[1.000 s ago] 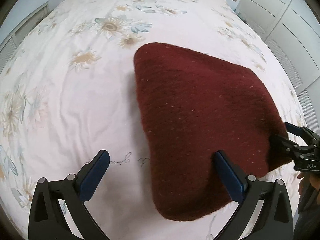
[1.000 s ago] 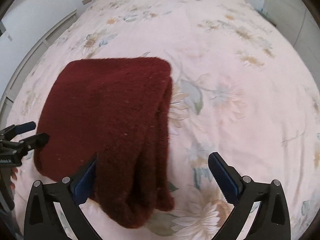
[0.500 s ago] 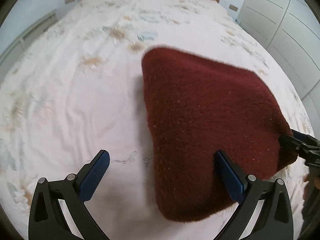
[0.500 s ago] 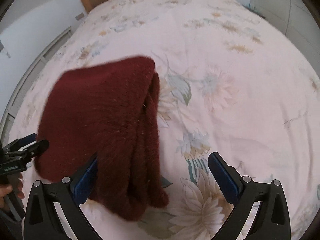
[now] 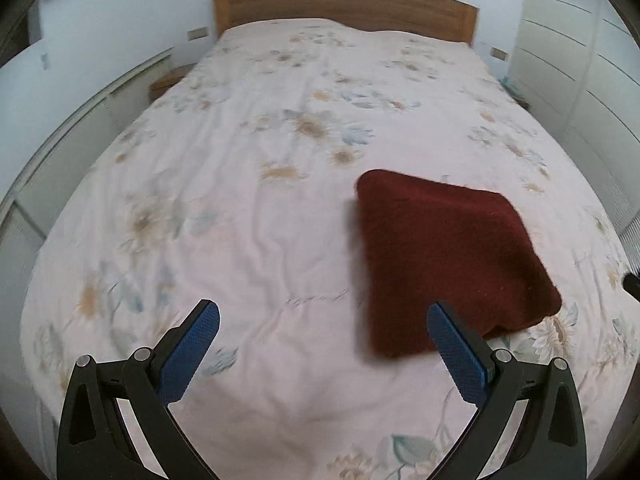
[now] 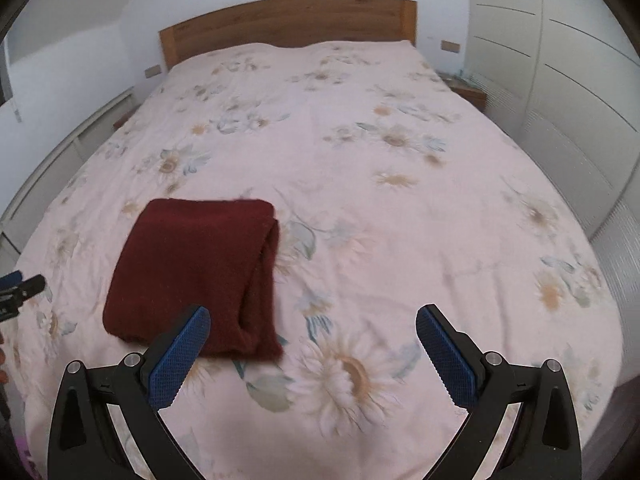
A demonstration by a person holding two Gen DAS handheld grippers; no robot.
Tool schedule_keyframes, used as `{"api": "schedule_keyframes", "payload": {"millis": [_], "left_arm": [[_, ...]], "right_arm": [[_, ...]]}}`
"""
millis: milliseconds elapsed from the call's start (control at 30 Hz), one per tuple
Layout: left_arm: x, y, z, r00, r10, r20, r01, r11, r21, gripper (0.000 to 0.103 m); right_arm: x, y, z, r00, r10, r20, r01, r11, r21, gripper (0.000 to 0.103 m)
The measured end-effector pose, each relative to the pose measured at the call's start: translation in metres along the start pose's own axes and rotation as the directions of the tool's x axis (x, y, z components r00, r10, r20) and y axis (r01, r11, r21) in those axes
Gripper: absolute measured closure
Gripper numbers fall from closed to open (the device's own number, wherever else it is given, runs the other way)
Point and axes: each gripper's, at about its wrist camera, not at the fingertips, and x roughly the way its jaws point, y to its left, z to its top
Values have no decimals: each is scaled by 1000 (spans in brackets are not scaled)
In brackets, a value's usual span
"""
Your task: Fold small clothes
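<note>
A dark red knitted garment [image 5: 448, 256] lies folded into a thick rectangle on the flowered bedspread [image 5: 248, 216]. My left gripper [image 5: 324, 344] is open and empty, pulled back from the garment, whose near corner sits behind the right finger. In the right wrist view the folded garment [image 6: 196, 272] lies left of centre with its layered edge facing right. My right gripper [image 6: 312, 348] is open with nothing between its blue pads, its left finger in front of the garment's near edge. The left gripper's tips [image 6: 24, 284] show at the far left edge.
A wooden headboard [image 5: 344, 4] stands at the far end of the bed. White wardrobe doors [image 6: 560, 92] line the right side. A small bedside table [image 5: 168, 80] is at the far left, another [image 6: 468, 94] at the far right. Wide bare bedspread stretches beyond the garment.
Both grippers have drawn back and risen away from the garment, so it looks smaller and the whole bed and headboard have come into view. The garment stays folded on the bedspread.
</note>
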Motion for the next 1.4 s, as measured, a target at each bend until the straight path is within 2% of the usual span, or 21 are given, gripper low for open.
{"api": "schedule_keyframes", "payload": {"millis": [167,500,1000,1133,1400], "left_arm": [[-7,10,-13,1000,27,-17,-27,999,-20,1],[-2,16,-25,997,68,-47,-68,998,-6,1],[1,15,-34,995,67,-79,-66,998,5,1],[1,15,-36,994,68,-86,-68,998,10,1],[-1,15,-37,994,82,-72,-82,997,4,1]], "right_arm": [[-11,-7,-15,999,-31,-15,31,999,18,0],[-22,-9,-22,999,-30,-19,31,999,16,0],[-25,-8,-25,999,-30,-30,30,999,17,0],[-25,-7,-25,998,-51,-29,51,999,-2,0],[-24,-8,-25,999,-41,-34,41,999,0,0]]}}
